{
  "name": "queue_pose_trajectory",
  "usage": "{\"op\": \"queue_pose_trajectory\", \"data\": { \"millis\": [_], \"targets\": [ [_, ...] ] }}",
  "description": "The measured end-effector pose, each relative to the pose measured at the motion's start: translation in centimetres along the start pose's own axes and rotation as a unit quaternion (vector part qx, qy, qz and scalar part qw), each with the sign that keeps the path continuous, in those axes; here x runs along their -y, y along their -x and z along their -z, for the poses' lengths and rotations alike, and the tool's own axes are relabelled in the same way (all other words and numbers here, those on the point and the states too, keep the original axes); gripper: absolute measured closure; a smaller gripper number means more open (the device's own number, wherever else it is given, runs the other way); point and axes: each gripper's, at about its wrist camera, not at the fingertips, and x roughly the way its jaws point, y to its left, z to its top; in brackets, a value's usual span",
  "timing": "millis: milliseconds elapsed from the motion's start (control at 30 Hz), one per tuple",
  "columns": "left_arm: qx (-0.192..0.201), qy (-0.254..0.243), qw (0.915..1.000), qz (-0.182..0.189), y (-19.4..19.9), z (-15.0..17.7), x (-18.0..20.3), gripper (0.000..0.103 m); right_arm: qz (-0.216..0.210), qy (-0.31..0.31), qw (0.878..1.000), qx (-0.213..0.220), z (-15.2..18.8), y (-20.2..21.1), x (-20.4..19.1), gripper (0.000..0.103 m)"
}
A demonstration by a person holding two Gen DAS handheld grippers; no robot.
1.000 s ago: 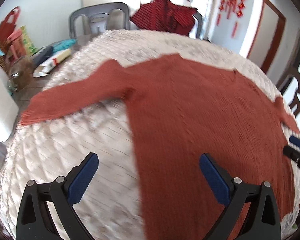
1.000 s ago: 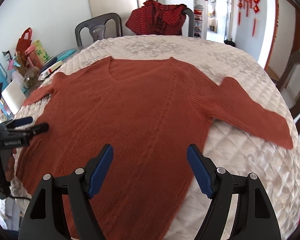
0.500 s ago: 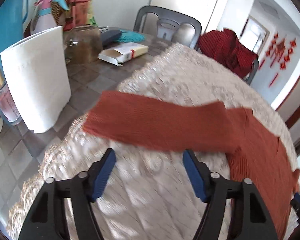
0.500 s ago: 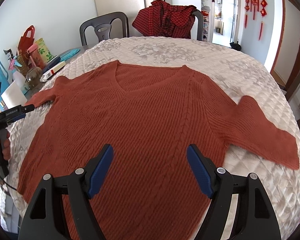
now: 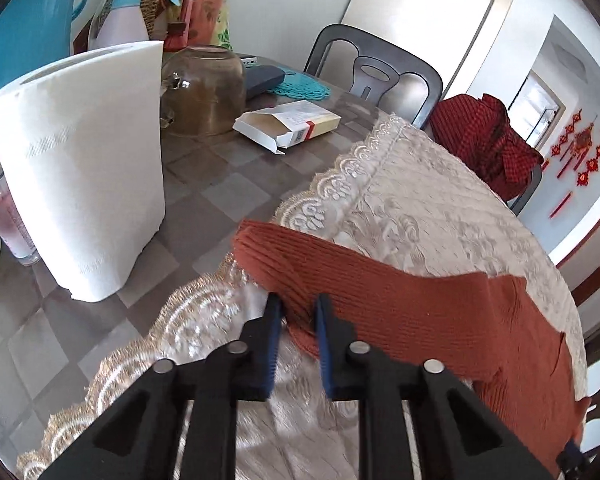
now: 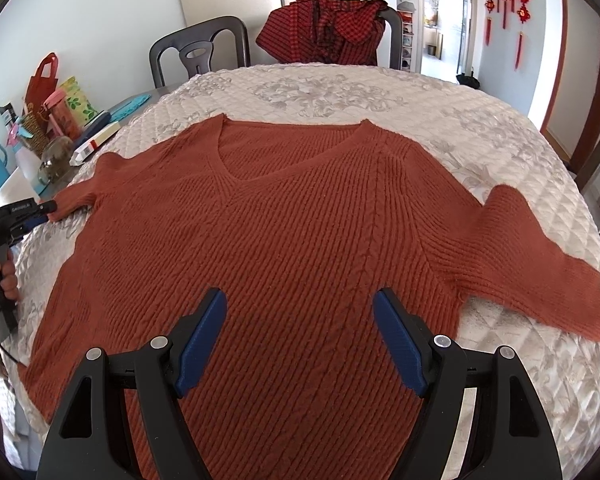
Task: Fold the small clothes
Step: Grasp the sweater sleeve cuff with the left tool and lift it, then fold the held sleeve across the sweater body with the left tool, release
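As left gripper (image 5: 298, 312) closes – sleeve (image 5: 340, 280) between pads

Left claw (image 5: 298, 306) closing on sweater sleeve (image 5: 300, 248).
Cuff edge lies between the blue pads (image 5: 274, 336); paper-towel roll (image 5: 84, 160) stands nearby.

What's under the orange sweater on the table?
The orange sweater lies on a cream quilted cloth with a lace edge; whatever lies beneath the sweater's body is covered.
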Motion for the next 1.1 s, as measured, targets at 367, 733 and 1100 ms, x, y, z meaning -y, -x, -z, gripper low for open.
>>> {"op": "queue_pose_trajectory", "data": {
  "millis": [367,733,1100],
  "targets": [
    [0.054,-0.101,0.98,0.163,5.7,-1.5,9.6,0.092,-0.008,-0.029,1.0,0.007,0.6,0.6,1.2,0.027],
    [-0.074,-0.247,0.9187,0.299,1.8,6.4,24.1,0.091,-0.004,-0.043,0.999,0.013,1.2,1.6,1.7,0.027],
    [-0.054,-0.226,0.9312,0.281,3.3,4.4,18.3,0.051,-0.046,-0.058,0.997,0.021,0.0,1.7,1.9,0.027]
  ]
}}
